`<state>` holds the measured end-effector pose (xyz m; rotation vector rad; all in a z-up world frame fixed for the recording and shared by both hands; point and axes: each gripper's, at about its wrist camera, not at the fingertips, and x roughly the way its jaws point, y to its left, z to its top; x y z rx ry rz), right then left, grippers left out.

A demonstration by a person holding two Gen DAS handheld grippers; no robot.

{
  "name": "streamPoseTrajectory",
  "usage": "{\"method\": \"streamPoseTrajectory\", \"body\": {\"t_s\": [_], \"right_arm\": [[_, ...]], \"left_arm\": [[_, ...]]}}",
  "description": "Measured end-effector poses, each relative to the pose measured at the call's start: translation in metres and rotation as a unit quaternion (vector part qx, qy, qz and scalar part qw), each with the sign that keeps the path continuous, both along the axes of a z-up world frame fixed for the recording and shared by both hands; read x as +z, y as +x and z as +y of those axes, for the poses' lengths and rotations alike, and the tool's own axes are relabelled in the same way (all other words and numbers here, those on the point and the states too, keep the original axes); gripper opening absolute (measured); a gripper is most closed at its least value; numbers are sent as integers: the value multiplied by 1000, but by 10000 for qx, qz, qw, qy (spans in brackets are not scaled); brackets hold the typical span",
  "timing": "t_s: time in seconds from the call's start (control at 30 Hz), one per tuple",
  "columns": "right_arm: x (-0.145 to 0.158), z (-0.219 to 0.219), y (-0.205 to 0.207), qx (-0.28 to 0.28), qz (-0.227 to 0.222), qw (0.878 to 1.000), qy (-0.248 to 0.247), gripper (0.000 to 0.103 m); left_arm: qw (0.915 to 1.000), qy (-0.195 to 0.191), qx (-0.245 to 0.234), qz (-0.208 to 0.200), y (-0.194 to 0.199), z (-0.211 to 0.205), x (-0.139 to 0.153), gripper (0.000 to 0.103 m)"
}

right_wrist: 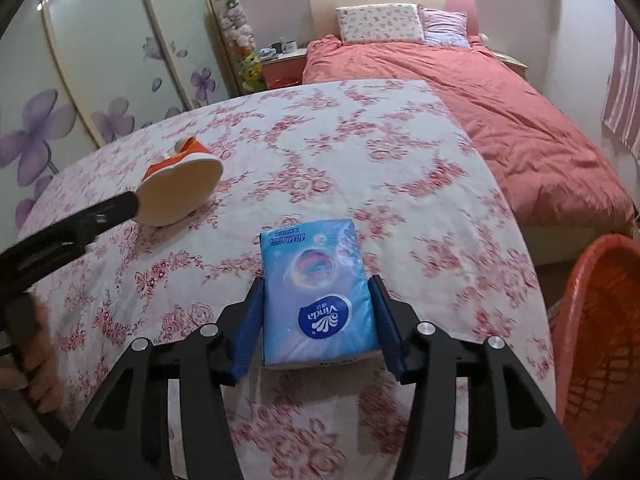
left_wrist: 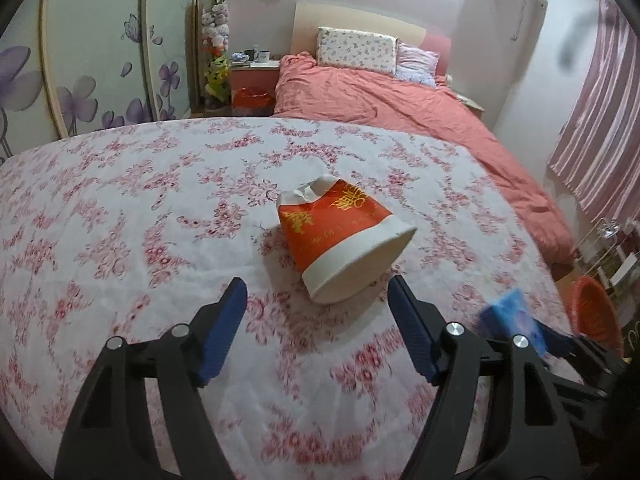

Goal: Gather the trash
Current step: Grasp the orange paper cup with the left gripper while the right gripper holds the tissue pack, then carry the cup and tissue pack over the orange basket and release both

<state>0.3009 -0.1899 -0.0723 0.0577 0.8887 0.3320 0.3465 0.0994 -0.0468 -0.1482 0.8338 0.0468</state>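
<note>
A crushed red-and-white paper cup (left_wrist: 340, 236) lies on its side on the floral tablecloth (left_wrist: 140, 208). My left gripper (left_wrist: 317, 282) is open, its blue pads flanking the cup's wide rim without touching it. In the right wrist view the same cup (right_wrist: 180, 188) lies at the left, with one black left finger (right_wrist: 116, 206) beside it. My right gripper (right_wrist: 317, 282) is shut on a blue tissue pack (right_wrist: 320, 292), both pads against its long sides, above the cloth. The pack (left_wrist: 508, 314) shows blurred at the right of the left wrist view.
An orange mesh basket (right_wrist: 600, 340) stands on the floor off the table's right edge, seen as the basket (left_wrist: 596, 312) too. A bed with a pink duvet (right_wrist: 500, 112) lies beyond the table. A wardrobe with purple flowers (right_wrist: 60, 92) lines the left. A person's hand (right_wrist: 36, 360) holds the left gripper.
</note>
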Motion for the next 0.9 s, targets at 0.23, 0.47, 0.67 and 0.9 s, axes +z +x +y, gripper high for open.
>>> {"method": "streamPoseTrajectory", "body": {"t_s": [0.23, 0.47, 0.67, 0.9], "right_arm": [[4, -11, -5, -55, -53, 9998, 160, 52], [17, -21, -21, -161, -316, 9990, 275, 52], [33, -31, -38, -377, -583, 9969, 360, 52], [61, -50, -75, -823, -1094, 9904, 198, 51]], "left_arm": [[9996, 223, 50, 160, 25, -5, -13, 22], [9998, 33, 29, -178, 18, 8, -5, 6], [9988, 10, -77, -490, -8, 7, 17, 5], [9973, -140, -318, -654, -40, -13, 44, 5]]}}
